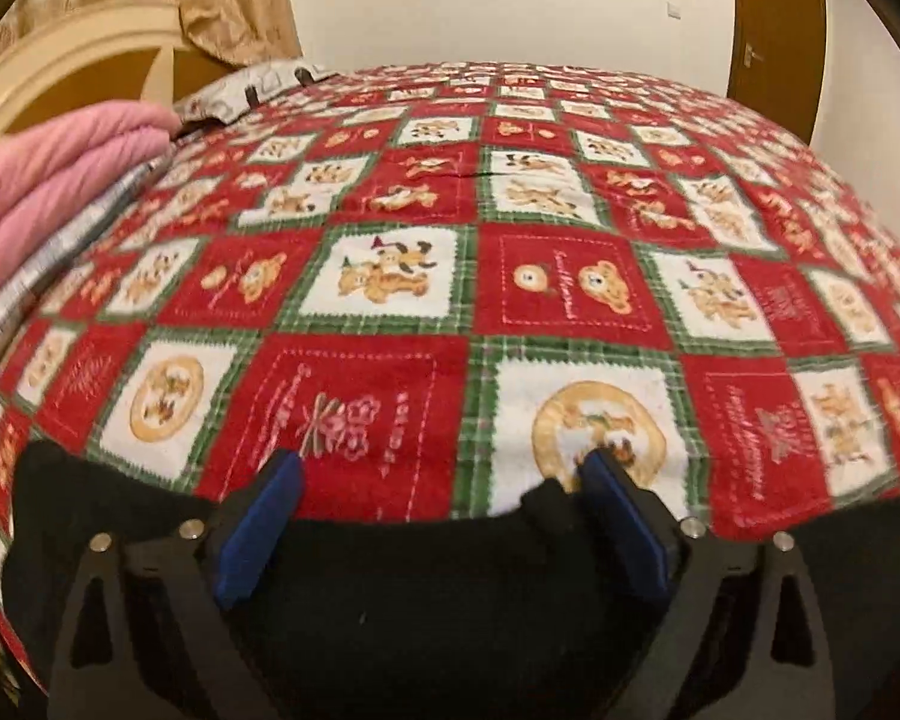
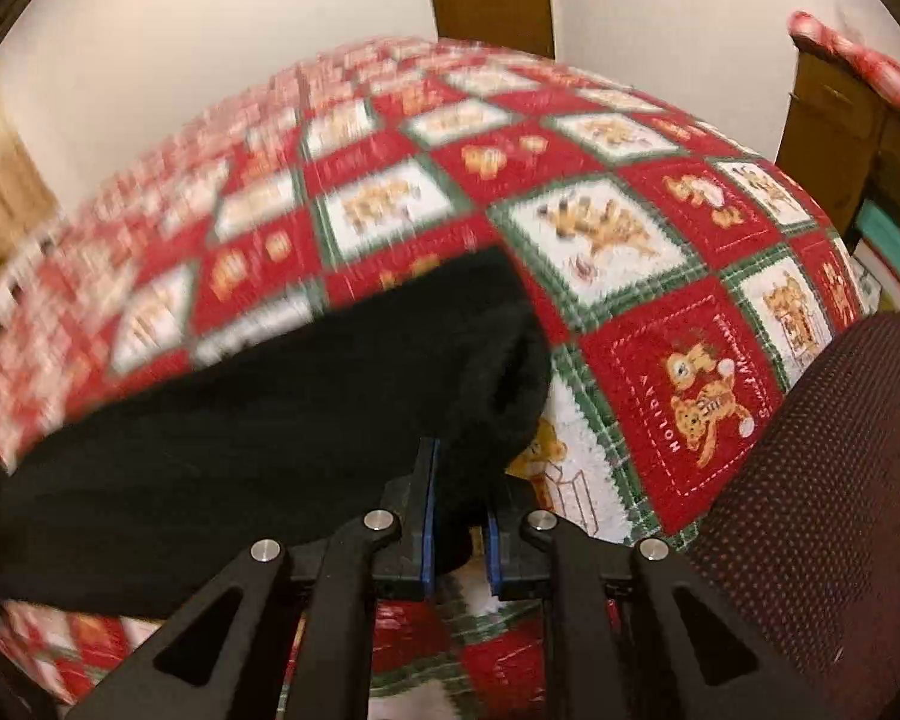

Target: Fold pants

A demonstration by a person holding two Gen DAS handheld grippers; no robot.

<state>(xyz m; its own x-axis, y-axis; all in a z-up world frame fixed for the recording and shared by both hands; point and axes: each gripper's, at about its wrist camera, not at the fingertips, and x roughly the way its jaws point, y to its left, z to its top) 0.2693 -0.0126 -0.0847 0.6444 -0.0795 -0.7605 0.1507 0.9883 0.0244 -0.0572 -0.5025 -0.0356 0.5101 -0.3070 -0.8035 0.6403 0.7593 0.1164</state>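
Observation:
The black pants [image 1: 438, 594] lie on a bed under a red, white and green patchwork blanket [image 1: 438, 276]. In the left wrist view my left gripper [image 1: 444, 468] is open, its blue-padded fingers wide apart over the pants' near edge. In the right wrist view my right gripper [image 2: 459, 480] is shut on a fold of the black pants [image 2: 306, 420], which stretch away to the left above the blanket [image 2: 630, 240]. That view is motion-blurred.
Folded pink bedding [image 1: 60, 180] is stacked at the bed's left side by a cream headboard [image 1: 78, 54]. A dark mesh chair [image 2: 822, 480] stands at the right of the bed. A wooden door [image 1: 774, 30] and wooden drawers [image 2: 852, 120] stand beyond.

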